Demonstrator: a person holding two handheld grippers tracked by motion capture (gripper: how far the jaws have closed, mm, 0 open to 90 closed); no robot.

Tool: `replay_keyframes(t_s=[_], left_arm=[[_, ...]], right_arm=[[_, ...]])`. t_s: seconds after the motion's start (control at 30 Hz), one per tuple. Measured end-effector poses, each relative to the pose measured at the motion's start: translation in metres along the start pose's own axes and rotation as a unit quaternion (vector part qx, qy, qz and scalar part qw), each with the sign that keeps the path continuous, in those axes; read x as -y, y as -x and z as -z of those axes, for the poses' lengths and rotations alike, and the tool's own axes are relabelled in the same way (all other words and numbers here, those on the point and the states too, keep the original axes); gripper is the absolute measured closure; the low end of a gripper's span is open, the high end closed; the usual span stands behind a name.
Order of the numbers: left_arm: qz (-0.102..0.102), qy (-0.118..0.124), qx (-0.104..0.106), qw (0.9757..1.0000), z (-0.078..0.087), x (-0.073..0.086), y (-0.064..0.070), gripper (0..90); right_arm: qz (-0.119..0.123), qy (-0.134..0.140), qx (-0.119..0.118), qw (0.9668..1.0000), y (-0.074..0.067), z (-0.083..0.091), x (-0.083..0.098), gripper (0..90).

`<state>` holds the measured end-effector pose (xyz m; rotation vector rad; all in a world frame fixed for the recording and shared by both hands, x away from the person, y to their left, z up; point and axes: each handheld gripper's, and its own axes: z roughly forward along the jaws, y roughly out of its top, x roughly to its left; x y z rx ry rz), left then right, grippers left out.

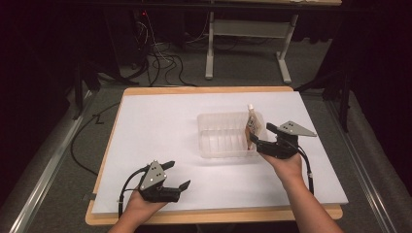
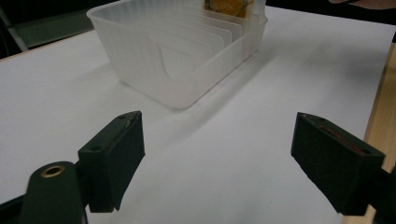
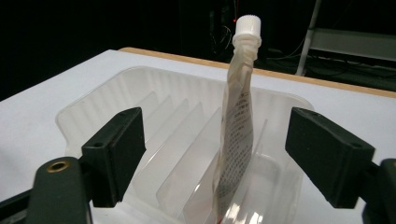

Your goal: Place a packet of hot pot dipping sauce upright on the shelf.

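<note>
Right gripper (image 1: 258,135) at the right end of the bin (image 1: 214,145), jaws spread wide, nothing pinched. In the right gripper view the pouch (image 3: 236,135) stands between the two jaws, with clear air on both sides; neither pad touches it. Left gripper (image 1: 177,175) rests low near the front edge of the desk (image 1: 145,126), well apart from the bin, jaws also spread and empty.

Pouch: a spouted soft pack with a white screw cap (image 3: 247,27), standing upright and edge-on in the rightmost slot of the clear ribbed bin, spout well above the rim. Lower end sits down among the dividers; printed film, orange label seen from the left gripper view (image 2: 229,7).

Handling, as a judgement: thin flexible film, likely light, contents probably liquid or paste, so the body will dent and slump under a squeeze. Film looks smooth and may slip. The stiffest part should be the neck and cap; the flat upper body just below the neck is the next best hold, pinched across its faces. The bin looks light and could shift or lift with the pouch if a divider snags it.
</note>
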<state>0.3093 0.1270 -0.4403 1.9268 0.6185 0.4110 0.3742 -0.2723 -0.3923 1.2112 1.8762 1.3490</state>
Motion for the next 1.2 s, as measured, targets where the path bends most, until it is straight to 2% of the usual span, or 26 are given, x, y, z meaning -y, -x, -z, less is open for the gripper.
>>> replay_keyframes(t_s=[0.27, 0.47, 0.73, 0.8, 0.83, 0.9, 0.97, 1.03, 1.13, 1.2], left_arm=[[0.001, -0.002, -0.001, 1.0000, -0.001, 0.000, -0.001, 17.9], [0.001, -0.003, -0.001, 1.0000, -0.002, 0.001, 0.001, 17.9], [0.003, -0.009, 0.002, 1.0000, -0.005, 0.002, 0.002, 17.9], [0.005, -0.008, 0.002, 1.0000, -0.005, 0.002, 0.002, 17.9], [0.004, -0.008, 0.003, 1.0000, -0.005, 0.001, 0.003, 17.9], [0.003, -0.008, 0.004, 1.0000, -0.006, 0.001, 0.005, 17.9], [0.001, -0.013, 0.004, 0.9999, -0.008, 0.001, 0.005, 17.9], [0.003, -0.013, 0.003, 0.9999, -0.010, 0.001, 0.006, 17.9], [0.003, -0.014, 0.003, 0.9999, -0.010, 0.001, 0.006, 17.9], [0.002, -0.014, 0.003, 0.9999, -0.010, 0.001, 0.007, 17.9]], right_arm=[[0.005, 0.012, 0.006, 0.9999, 0.006, 0.032, 0.007, 17.2], [0.005, 0.008, 0.019, 0.9998, 0.011, 0.057, 0.021, 17.0], [0.002, -0.003, 0.043, 0.9991, 0.022, 0.090, 0.057, 17.9], [0.004, 0.005, 0.055, 0.9985, 0.024, 0.098, 0.072, 19.0], [0.003, 0.008, 0.058, 0.9983, 0.024, 0.101, 0.079, 20.1], [-0.012, -0.001, 0.040, 0.9991, 0.026, 0.103, 0.088, 19.3], [0.005, 0.005, 0.044, 0.9990, 0.023, 0.104, 0.087, 20.8], [0.005, 0.014, 0.038, 0.9992, 0.020, 0.102, 0.086, 21.8], [0.030, 0.006, 0.039, 0.9988, 0.014, 0.099, 0.086, 22.2], [0.034, 0.002, 0.035, 0.9988, 0.014, 0.098, 0.087, 23.7]])
